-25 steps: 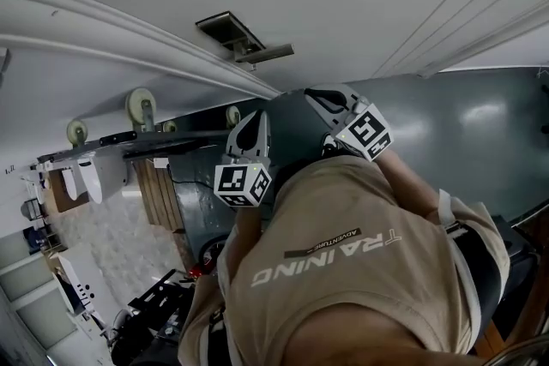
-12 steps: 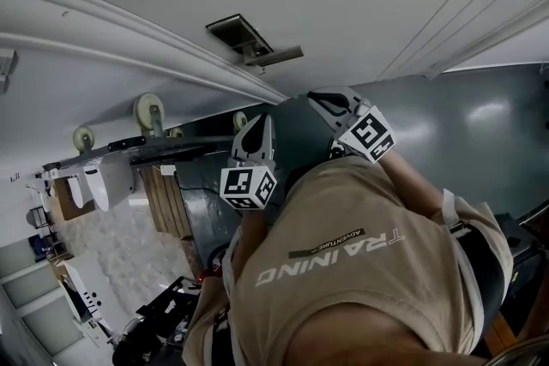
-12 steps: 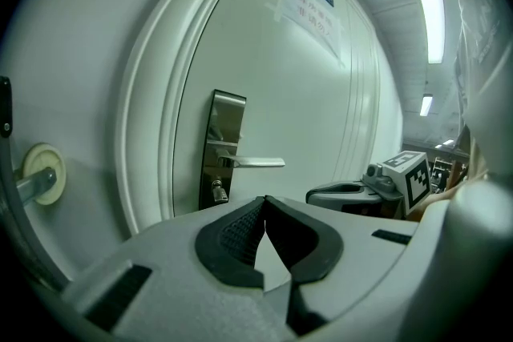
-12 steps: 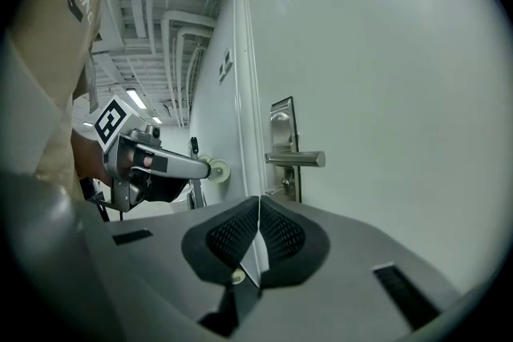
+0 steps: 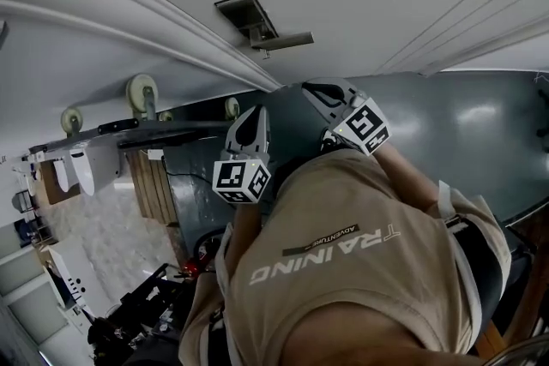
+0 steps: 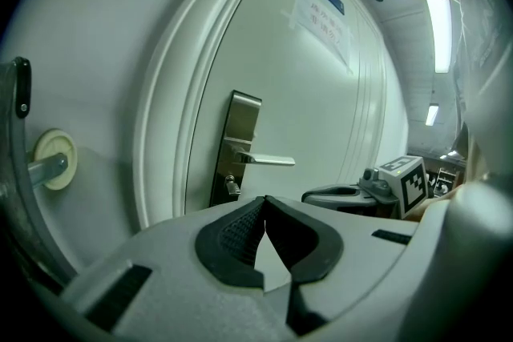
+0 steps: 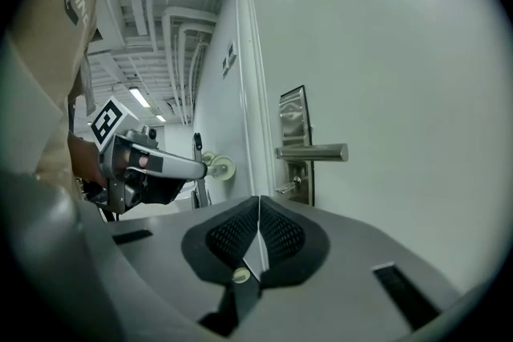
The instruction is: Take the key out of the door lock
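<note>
A white door carries a steel lock plate with a lever handle. The key sticks out of the lock below the lever. It also shows in the right gripper view as the key under the lever handle. My left gripper is shut and empty, a short way back from the lock. My right gripper is shut too, with nothing in it, and also short of the lock. In the head view both marker cubes show above a tan shirt, and the lock is hidden.
A round white stop on a metal rod sticks out from the wall left of the door frame. A paper notice hangs high on the door. The right gripper's body sits to the right of the lock plate.
Both grippers stay in about the same place in front of the person. The head view has shifted slightly.
</note>
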